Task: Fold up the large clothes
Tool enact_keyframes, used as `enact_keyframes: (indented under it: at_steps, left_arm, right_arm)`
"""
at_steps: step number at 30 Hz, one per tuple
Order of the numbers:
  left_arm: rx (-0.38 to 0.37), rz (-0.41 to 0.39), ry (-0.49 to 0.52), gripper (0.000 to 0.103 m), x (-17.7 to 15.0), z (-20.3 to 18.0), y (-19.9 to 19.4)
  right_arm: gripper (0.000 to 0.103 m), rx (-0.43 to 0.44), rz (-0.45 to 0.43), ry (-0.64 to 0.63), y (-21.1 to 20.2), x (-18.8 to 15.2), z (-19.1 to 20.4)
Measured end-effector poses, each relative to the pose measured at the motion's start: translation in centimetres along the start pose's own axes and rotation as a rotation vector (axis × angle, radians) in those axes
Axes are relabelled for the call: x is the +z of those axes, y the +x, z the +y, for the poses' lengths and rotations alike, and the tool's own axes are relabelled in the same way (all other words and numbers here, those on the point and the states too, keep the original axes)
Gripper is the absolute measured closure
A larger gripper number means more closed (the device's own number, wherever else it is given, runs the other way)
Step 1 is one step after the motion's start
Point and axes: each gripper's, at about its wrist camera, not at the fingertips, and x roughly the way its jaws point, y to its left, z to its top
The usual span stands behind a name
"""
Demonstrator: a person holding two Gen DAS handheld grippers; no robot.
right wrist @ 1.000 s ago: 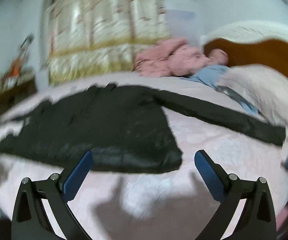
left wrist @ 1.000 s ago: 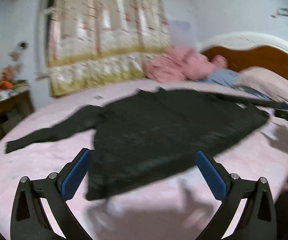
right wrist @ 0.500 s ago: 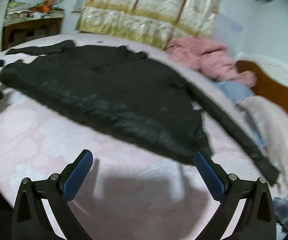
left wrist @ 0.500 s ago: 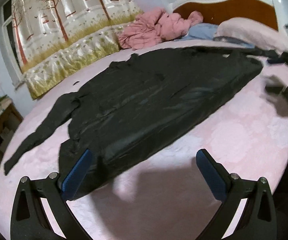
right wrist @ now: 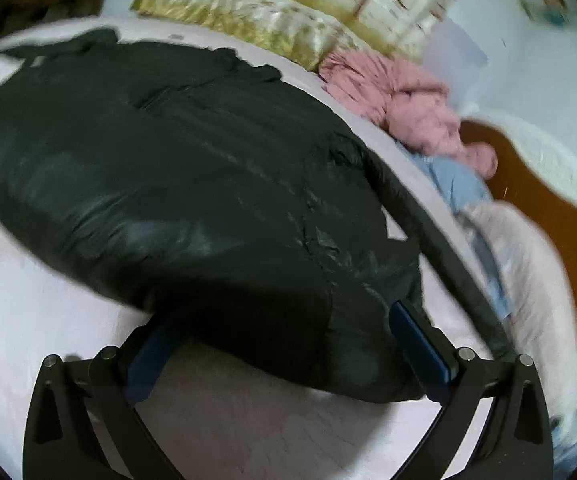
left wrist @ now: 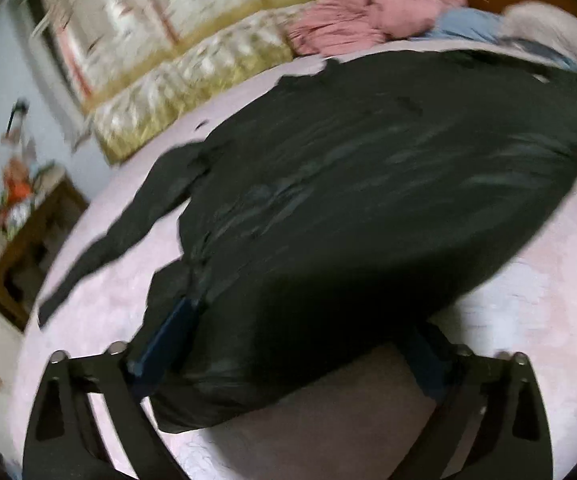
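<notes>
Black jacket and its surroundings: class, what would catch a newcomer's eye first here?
A big black jacket lies spread across the pink bed, filling both views. At its near hem both grippers, left and right, straddle the fabric, the left one closing. A crumpled pink garment sits by the headboard.

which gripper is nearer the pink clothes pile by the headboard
Right, as far as the views show. The right gripper straddles the black coat's hem corner on the headboard side, toward the pink pile. The left gripper, jaws closing, straddles the opposite hem corner.

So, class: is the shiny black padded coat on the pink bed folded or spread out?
Spread out: shiny black padded coat lies flat, one sleeve stretched sideways.
</notes>
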Motion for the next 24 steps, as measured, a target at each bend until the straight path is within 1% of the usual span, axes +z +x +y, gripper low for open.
enact_keyframes:
  at_steps: [3, 5, 7, 8, 9, 10, 11, 12, 13, 14, 15, 17, 19, 21, 24]
  left_arm:
    - [-0.003, -0.001, -0.045, 0.011, -0.4, 1.1, 0.4]
    - [-0.007, 0.001, -0.042, 0.015, -0.5, 1.0, 0.5]
    - [0.012, -0.003, -0.025, 0.019, -0.6, 0.5, 0.4]
    - [0.017, -0.008, -0.018, 0.027, -0.6, 0.4, 0.4]
    - [0.012, -0.012, -0.01, 0.043, -0.7, 0.2, 0.3]
    - [-0.009, -0.007, 0.0, 0.055, -0.8, 0.1, 0.3]
    - [-0.04, -0.007, 0.007, 0.074, -1.0, 0.0, 0.2]
    - [-0.056, -0.015, 0.012, 0.09, -1.1, 0.0, 0.1]
    - [-0.05, -0.026, 0.013, 0.091, -1.1, 0.0, -0.3]
    - [-0.061, -0.046, 0.021, 0.094, -1.3, -0.1, -0.9]
    - [-0.064, -0.064, 0.023, 0.095, -1.5, -0.1, -1.6]
    - [-0.062, -0.093, 0.02, 0.095, -2.0, -0.2, -3.2]
    - [-0.066, -0.114, 0.024, 0.096, -2.8, -0.4, -5.2]
    - [-0.068, -0.13, 0.023, 0.096, -3.6, -0.4, -6.9]
    - [-0.102, -0.146, -0.009, 0.096, -4.8, -0.1, -9.4]
  right_arm:
    - [0.0, 0.011, -0.004, 0.077, 1.0, -0.5, -0.6]
    - [0.0, 0.006, -0.008, 0.109, 1.0, -0.8, -1.1]
    - [0.0, -0.012, -0.009, 0.124, 1.0, -1.1, -1.2]
    - [0.0, -0.012, -0.012, 0.126, 1.0, -1.2, -1.2]
    - [0.002, -0.015, -0.015, 0.127, 1.0, -1.1, -1.2]
    - [0.018, -0.025, -0.023, 0.13, 0.8, -1.2, -1.2]
    - [0.032, -0.027, -0.026, 0.13, 0.8, -1.3, -1.3]
    - [0.059, -0.025, -0.026, 0.128, 0.7, -1.4, -1.2]
    - [0.081, -0.028, -0.029, 0.122, 0.7, -1.4, -1.0]
    - [0.087, -0.053, -0.031, 0.115, 0.6, -1.5, -0.9]
    - [0.091, -0.066, -0.045, 0.118, 0.2, -1.6, -0.9]
    - [0.093, -0.052, -0.087, 0.156, -1.2, -2.1, -1.4]
    - [0.093, -0.025, -0.109, 0.204, -2.6, -2.9, -2.0]
    - [0.093, -0.015, -0.119, 0.218, -3.9, -3.7, -2.1]
    - [0.093, 0.006, -0.149, 0.242, -7.2, -5.9, -2.0]
